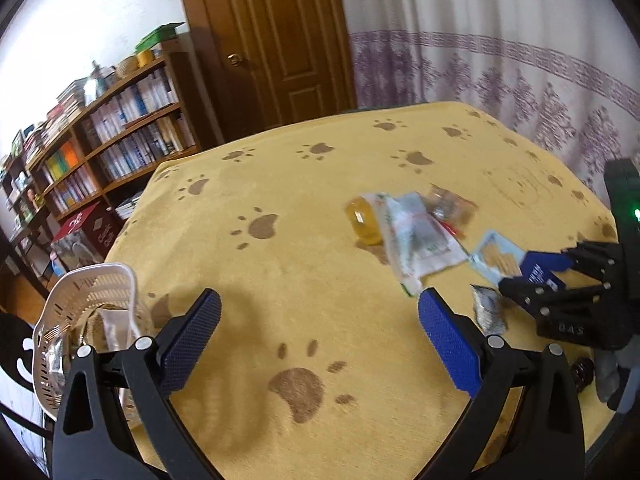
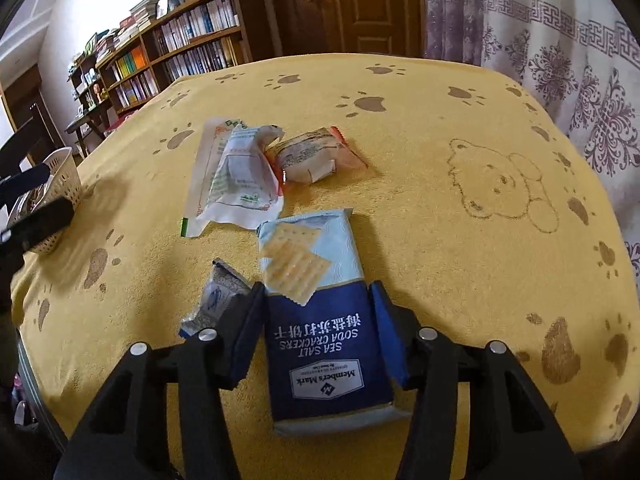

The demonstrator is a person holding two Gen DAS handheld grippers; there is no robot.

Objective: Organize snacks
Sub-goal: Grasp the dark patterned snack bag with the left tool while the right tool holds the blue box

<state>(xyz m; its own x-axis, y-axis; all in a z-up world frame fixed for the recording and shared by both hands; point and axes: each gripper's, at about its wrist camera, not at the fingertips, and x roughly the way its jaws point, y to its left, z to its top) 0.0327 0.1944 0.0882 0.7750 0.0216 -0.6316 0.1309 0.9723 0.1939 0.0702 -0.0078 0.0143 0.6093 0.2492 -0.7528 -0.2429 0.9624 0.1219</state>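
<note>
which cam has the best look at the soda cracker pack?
Right wrist: the soda cracker pack fills the near centre, label readable, between the right gripper's jaws. Left wrist shows it only at the right edge, small, blurred and partly behind the right gripper.
</note>
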